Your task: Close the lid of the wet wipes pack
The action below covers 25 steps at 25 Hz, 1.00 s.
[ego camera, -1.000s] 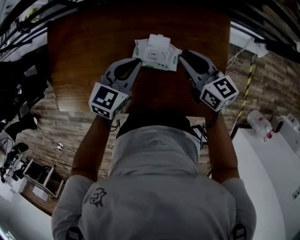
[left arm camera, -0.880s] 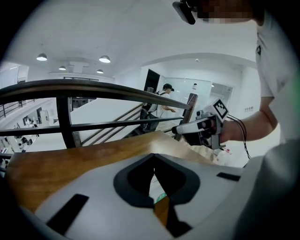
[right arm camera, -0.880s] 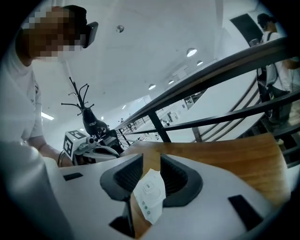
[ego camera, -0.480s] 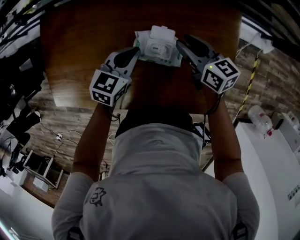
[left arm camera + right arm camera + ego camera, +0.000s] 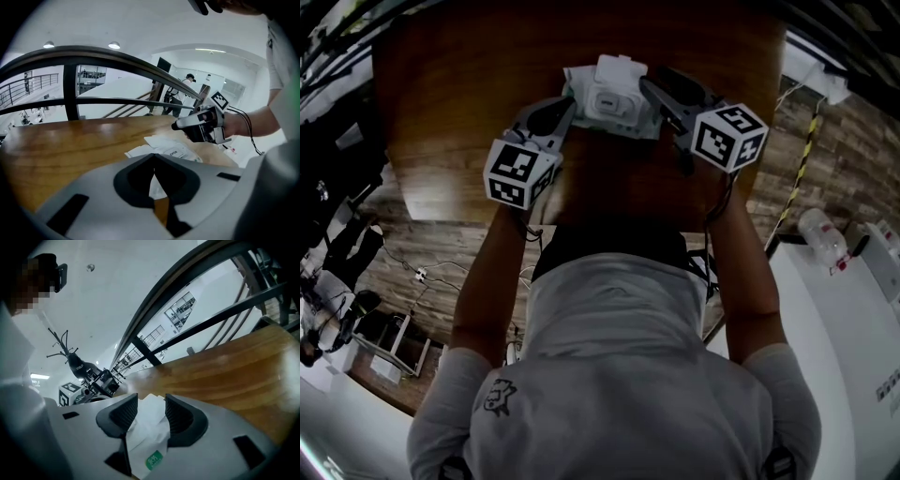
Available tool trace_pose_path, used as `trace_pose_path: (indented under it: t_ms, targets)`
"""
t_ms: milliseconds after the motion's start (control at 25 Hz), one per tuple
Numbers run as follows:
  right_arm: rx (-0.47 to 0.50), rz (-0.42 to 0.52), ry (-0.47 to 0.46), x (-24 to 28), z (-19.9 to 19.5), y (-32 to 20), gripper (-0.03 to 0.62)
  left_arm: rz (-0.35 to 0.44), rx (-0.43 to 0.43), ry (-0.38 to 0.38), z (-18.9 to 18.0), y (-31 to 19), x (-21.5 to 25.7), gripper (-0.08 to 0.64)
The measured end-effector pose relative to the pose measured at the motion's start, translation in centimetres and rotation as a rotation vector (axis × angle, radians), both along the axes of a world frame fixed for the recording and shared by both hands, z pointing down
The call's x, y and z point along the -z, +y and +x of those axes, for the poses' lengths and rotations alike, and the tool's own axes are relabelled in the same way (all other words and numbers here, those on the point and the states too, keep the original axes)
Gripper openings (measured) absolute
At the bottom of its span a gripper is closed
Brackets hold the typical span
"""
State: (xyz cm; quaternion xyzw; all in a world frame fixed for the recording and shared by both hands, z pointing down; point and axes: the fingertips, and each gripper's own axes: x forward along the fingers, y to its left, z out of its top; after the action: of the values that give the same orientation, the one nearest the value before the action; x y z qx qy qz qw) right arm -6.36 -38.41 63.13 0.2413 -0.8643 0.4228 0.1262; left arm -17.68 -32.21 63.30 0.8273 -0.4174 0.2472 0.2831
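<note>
On the wooden table (image 5: 459, 112) lies the white wet wipes pack (image 5: 609, 101), its flip lid (image 5: 617, 70) standing open at the far side. My left gripper (image 5: 567, 101) is at the pack's left end, jaws shut with nothing held; in the left gripper view (image 5: 153, 159) the pack (image 5: 171, 151) shows just beyond the tips. At the pack's right end is my right gripper (image 5: 649, 86). Its jaws have just been opening and now stand open (image 5: 151, 408), with the pack's white end (image 5: 147, 437) showing between them, unpressed.
A dark metal railing (image 5: 93, 56) runs beyond the table's far edge. The near table edge (image 5: 609, 220) is close to the person's body. A white bottle (image 5: 820, 239) lies off the table at the right. A person (image 5: 180, 96) stands far behind.
Both grippers have come down and forward onto the pack's two ends. The right gripper has rolled, its marker cube now facing more upward.
</note>
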Motion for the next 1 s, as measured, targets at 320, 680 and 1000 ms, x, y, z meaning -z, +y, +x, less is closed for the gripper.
trace_pose_path:
  t_ms: [320, 680, 1000]
  targets:
    - [-0.017, -0.086, 0.050, -3.0, -0.1, -0.1, 0.192, -0.036, 0.018, -0.010, -0.4, 0.1, -2.3, 0.014]
    - [0.012, -0.123, 0.075, -4.3, -0.8, 0.4, 0.198, -0.070, 0.024, -0.005, -0.1, 0.0, -3.7, 0.014]
    - [0.072, -0.142, 0.106, -4.9, -1.4, 0.7, 0.199, -0.074, 0.015, -0.005, 0.0, -0.2, -4.0, 0.014]
